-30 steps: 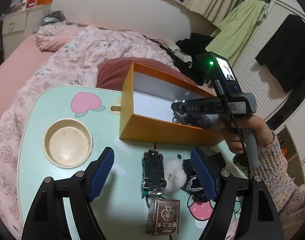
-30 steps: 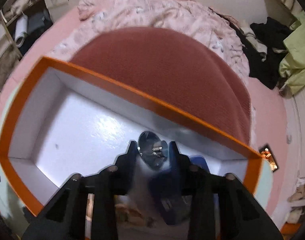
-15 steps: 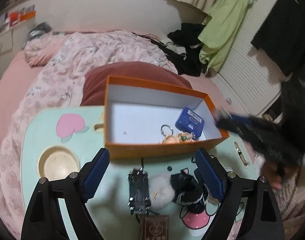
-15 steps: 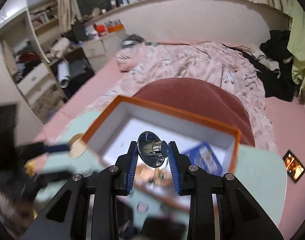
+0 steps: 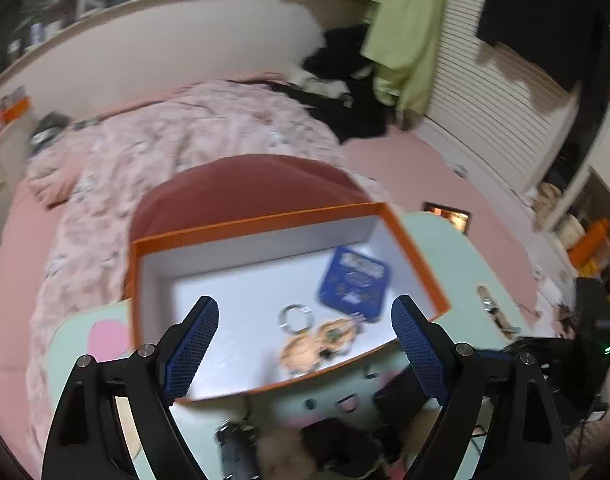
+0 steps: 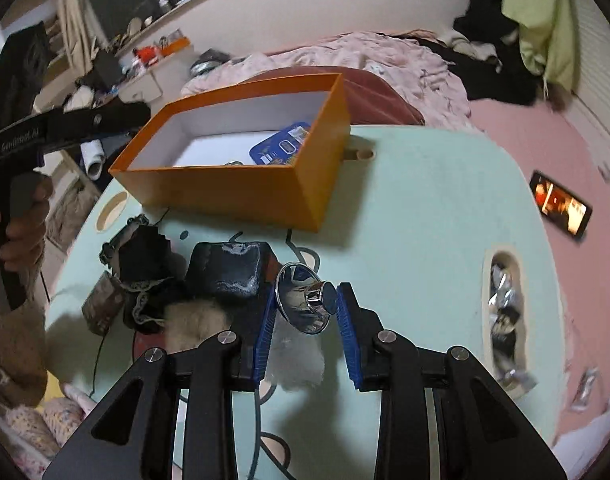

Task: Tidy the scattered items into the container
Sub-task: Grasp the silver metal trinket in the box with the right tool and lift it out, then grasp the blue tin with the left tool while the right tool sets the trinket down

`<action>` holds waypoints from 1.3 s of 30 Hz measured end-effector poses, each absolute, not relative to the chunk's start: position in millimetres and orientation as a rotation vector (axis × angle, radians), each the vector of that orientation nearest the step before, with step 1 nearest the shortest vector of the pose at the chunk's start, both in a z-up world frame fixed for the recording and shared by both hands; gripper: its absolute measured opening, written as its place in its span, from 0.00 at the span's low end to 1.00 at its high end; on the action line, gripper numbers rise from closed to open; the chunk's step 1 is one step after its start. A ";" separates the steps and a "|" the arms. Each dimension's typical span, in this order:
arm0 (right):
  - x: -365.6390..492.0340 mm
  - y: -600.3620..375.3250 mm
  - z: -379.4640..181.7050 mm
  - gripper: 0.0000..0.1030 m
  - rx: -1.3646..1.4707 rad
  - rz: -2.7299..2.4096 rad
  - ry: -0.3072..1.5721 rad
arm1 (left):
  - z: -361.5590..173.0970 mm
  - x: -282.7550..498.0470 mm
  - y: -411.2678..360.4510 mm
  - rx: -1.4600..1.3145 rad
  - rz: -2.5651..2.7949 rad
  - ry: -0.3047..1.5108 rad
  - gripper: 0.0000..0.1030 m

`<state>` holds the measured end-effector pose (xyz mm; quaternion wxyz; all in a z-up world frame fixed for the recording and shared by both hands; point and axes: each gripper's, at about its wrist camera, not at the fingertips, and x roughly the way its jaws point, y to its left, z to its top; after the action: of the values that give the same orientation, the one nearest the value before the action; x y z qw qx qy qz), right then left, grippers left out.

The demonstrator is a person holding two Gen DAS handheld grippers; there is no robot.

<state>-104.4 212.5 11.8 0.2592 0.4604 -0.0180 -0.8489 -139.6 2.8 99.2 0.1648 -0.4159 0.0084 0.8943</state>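
Note:
An orange box (image 5: 265,222) with a white inside stands on the mint table; it also shows in the right wrist view (image 6: 225,186). In it lie a blue tin (image 5: 355,282), a key ring (image 5: 295,316) and a tan charm (image 5: 317,342). My left gripper (image 5: 301,344) is open and empty, held above the box's near edge. My right gripper (image 6: 305,310) is shut on a shiny silver funnel-shaped piece (image 6: 307,302), held above the table to the right of a pile: a black pouch (image 6: 225,270), black lace cloth (image 6: 145,264), white fluff (image 6: 197,320), a brown card box (image 6: 103,300).
The mint table (image 6: 425,208) has a slot with foil pieces (image 6: 503,308) at its right. A lit phone (image 6: 561,204) lies on the pink bed. A dark red cushion (image 5: 245,188) lies behind the box. A round cup hole (image 6: 111,210) sits at the table's left.
My right gripper has drawn back out of the box and down to the table's near right, still holding the silver piece. My left gripper has risen and moved forward over the box.

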 end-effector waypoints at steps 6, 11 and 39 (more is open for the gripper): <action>-102.1 208.6 7.0 0.32 1.255 -2.200 -0.141 | 89.6 -177.0 33.1 -1.320 2.375 0.069 0.85; -92.7 222.9 14.7 0.56 1.182 -2.233 -0.268 | 69.3 -200.7 69.4 -1.381 2.268 0.233 0.85; -97.0 240.1 7.0 0.56 1.194 -2.208 -0.365 | 21.3 -228.7 85.6 -1.618 2.152 0.304 0.65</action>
<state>-97.0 240.1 7.0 0.2979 0.4495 -0.1372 -0.8309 -228.7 85.6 21.3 0.2145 -0.5832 0.1097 0.7758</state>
